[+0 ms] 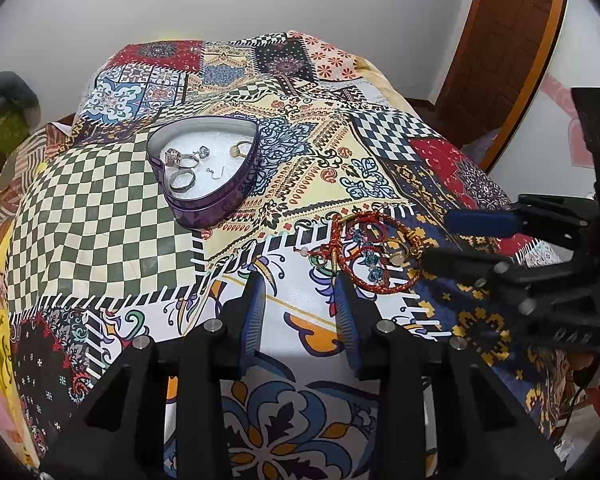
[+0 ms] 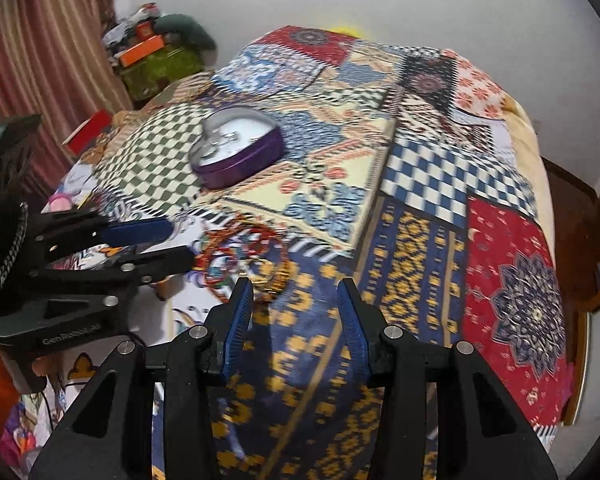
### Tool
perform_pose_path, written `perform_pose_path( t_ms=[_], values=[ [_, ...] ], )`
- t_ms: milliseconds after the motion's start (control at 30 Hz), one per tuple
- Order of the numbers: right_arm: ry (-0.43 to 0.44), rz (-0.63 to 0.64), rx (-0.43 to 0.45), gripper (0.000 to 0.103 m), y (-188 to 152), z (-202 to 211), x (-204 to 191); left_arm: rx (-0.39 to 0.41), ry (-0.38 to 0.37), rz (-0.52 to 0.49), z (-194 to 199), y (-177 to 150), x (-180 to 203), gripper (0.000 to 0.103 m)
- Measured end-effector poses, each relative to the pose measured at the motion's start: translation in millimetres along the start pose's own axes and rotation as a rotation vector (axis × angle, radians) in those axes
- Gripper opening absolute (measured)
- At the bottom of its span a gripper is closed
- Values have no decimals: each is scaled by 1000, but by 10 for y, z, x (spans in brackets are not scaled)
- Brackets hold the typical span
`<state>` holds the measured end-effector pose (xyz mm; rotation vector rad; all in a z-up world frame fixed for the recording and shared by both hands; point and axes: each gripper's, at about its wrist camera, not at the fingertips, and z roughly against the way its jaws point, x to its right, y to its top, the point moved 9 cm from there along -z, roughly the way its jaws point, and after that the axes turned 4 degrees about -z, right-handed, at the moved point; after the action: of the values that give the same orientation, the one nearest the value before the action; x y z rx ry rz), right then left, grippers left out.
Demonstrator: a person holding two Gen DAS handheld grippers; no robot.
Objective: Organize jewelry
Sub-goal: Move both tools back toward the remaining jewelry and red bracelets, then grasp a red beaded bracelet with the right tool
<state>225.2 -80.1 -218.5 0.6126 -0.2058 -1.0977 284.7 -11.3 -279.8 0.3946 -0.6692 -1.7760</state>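
Note:
A purple heart-shaped tin (image 1: 204,168) sits open on the patchwork bedspread and holds several rings and an earring (image 1: 214,174). It also shows in the right wrist view (image 2: 238,148). A pile of red bangles (image 1: 374,254) with gold rings (image 1: 398,252) and blue beads lies on the spread, right of the tin; it is blurred in the right wrist view (image 2: 244,254). My left gripper (image 1: 300,280) is open and empty, just short of the pile. My right gripper (image 2: 296,286) is open and empty, beside the pile; it shows from the side in the left wrist view (image 1: 436,240).
The patchwork bedspread (image 1: 100,216) covers the whole bed. A wooden door (image 1: 504,40) stands at the back right. Clutter with an orange box and green cloth (image 2: 156,56) sits by a striped curtain (image 2: 48,40) at the far left.

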Motion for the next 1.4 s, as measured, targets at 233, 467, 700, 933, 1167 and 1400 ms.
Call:
perform_pose_path(
  t_ms=[233,467,700,933,1167,1400],
  values=[
    [6,-12,-8,37,-19,-75,122,-1,-11,-7,-11,-12,3,34],
    [0,-41,-3,26,29,-68,286,-2,-33,-27,-89,62,65,25],
    [-8,4,13,14,79,-144,211,-8,-30,-45,-180,108,98,16],
    [-11,11,38,10,109,-156,211,9,-20,-41,-189,101,79,9],
    [1,-2,85,10,196,27,175,31,4,-24,-84,64,77,8],
    [7,-1,146,10,323,316,58,70,25,-17,165,87,96,8]
  ],
)
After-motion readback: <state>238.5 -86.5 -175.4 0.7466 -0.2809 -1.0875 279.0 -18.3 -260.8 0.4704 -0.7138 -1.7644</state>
